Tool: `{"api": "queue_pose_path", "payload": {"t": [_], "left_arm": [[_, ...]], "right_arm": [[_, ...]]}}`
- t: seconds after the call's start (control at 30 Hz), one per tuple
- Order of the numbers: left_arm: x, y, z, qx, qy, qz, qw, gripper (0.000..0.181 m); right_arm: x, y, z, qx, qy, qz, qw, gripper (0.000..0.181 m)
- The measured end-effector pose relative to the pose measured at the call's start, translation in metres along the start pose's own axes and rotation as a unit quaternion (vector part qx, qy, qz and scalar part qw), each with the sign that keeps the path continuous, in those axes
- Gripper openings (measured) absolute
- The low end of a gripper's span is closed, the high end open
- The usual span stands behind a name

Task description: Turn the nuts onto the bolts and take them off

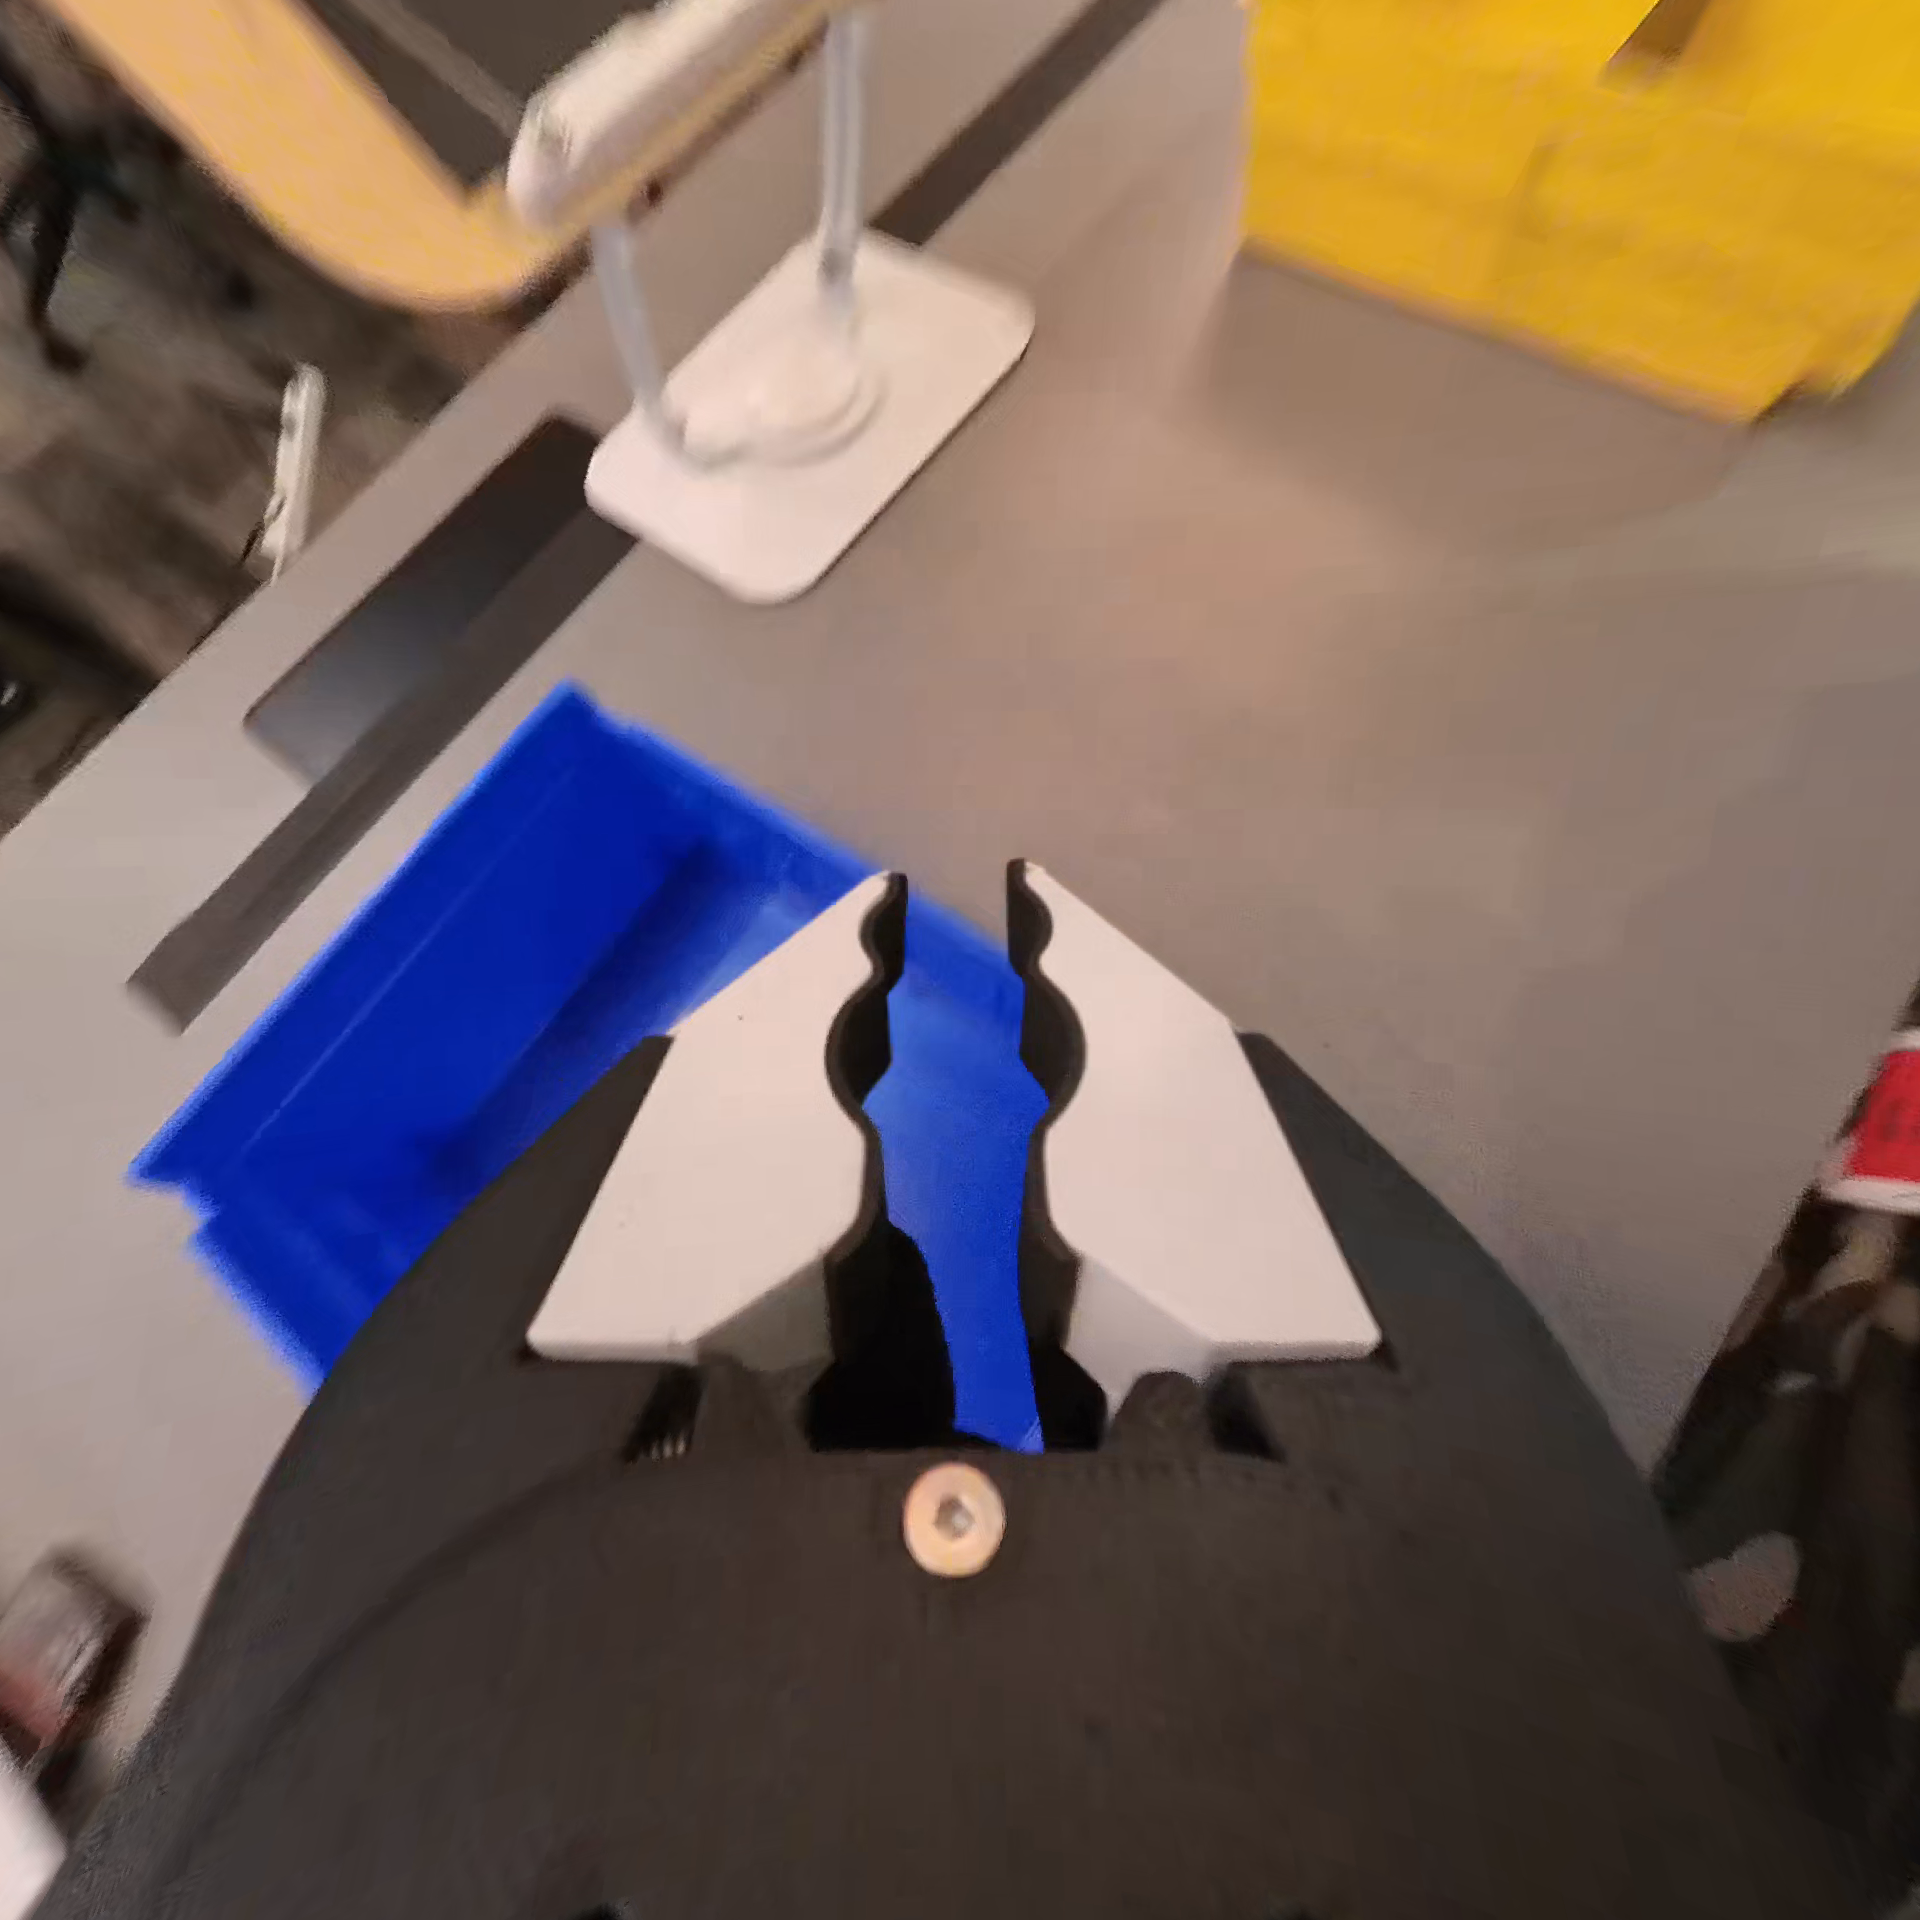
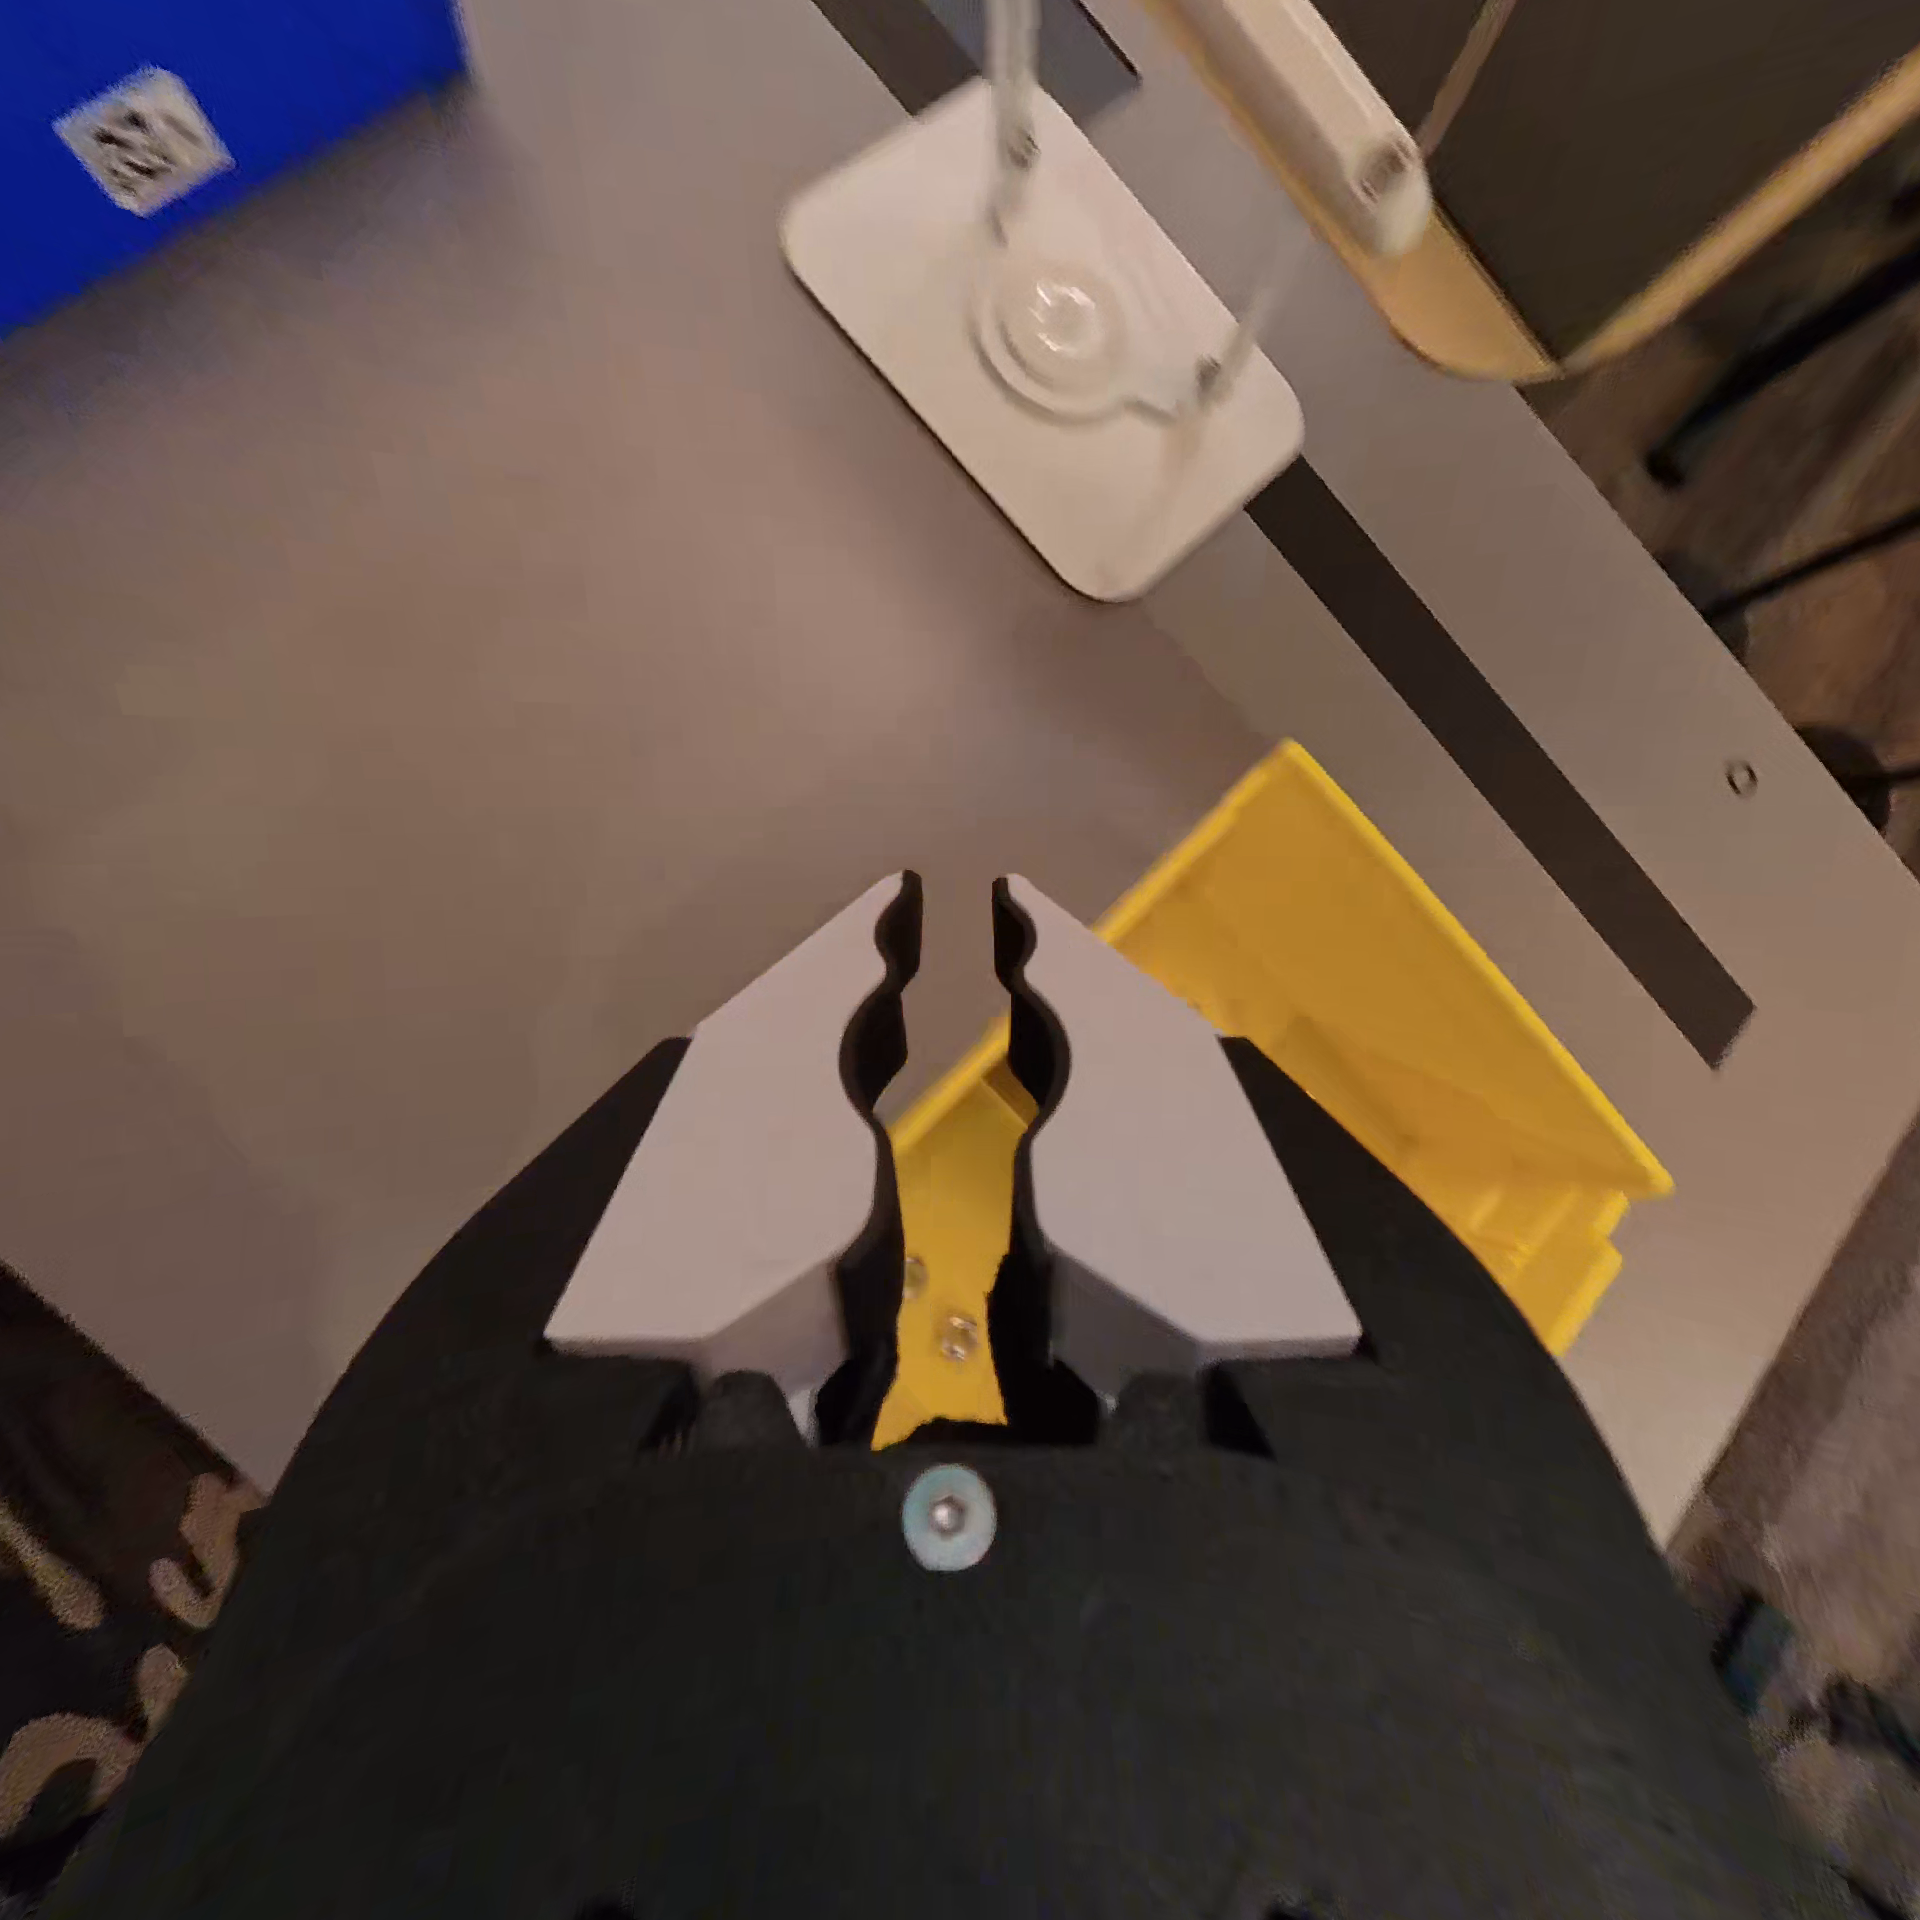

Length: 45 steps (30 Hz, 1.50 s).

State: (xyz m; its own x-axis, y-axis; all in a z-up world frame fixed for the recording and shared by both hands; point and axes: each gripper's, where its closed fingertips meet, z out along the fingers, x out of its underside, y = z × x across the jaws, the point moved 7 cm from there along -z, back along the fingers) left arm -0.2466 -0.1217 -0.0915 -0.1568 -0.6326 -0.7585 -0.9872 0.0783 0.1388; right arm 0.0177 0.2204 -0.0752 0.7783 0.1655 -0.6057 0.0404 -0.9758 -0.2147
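Two hand-held grippers over a grey bench point(image 1: 1351, 727), each above its own bin. Left hand-held gripper point(image 1: 956, 878): jaws a narrow gap apart, nothing between them, poised over the near corner of the blue bin point(image 1: 468, 1039). The part of that bin in view looks bare. Right hand-held gripper point(image 2: 956, 883): jaws likewise slightly apart and empty, over the near end of the yellow bin point(image 2: 1351, 1039).

Task parts: two small silvery fasteners point(image 2: 951, 1335) lie on the yellow bin floor, seen through the gap low between the right fingers. Too small and blurred to say whether nuts or bolts, or joined. No other hardware can be made out.

Progress, as judged: nothing gripped by either side and no threading under way. This reads as a pick-up stage, or a gap between cycles; which, I cannot tell.

View differences: only the right wrist view shows the fasteners, and a white patterned sticker point(image 2: 140, 140) on the blue bin's side. The left wrist view alone shows the blue bin's interior. Both show the white stand base point(image 1: 810, 416), with heavy motion blur on the left.
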Motion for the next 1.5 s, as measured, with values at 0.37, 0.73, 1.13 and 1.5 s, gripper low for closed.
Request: {"api": "queue_pose_path", "payload": {"t": [0.37,0.73,1.13,1.5], "left_arm": [[0.119,0.033,0.052,-0.023,0.282,-0.183,0.941,0.024],[0.147,0.041,0.071,-0.069,0.336,-0.177,0.923,0.016],[0.101,0.048,0.048,-0.099,0.218,-0.142,0.961,0.014],[-0.031,-0.018,0.007,-0.165,-0.080,0.084,0.979,0.012]], "right_arm": [[-0.038,0.099,0.007,-0.096,-0.053,-0.058,0.992,0.011],[-0.044,0.113,0.010,-0.121,-0.072,-0.065,0.988,0.011],[-0.055,0.130,0.016,-0.160,-0.102,-0.070,0.979,0.011],[-0.099,0.139,0.016,-0.314,-0.269,0.090,0.906,0.046]]}}
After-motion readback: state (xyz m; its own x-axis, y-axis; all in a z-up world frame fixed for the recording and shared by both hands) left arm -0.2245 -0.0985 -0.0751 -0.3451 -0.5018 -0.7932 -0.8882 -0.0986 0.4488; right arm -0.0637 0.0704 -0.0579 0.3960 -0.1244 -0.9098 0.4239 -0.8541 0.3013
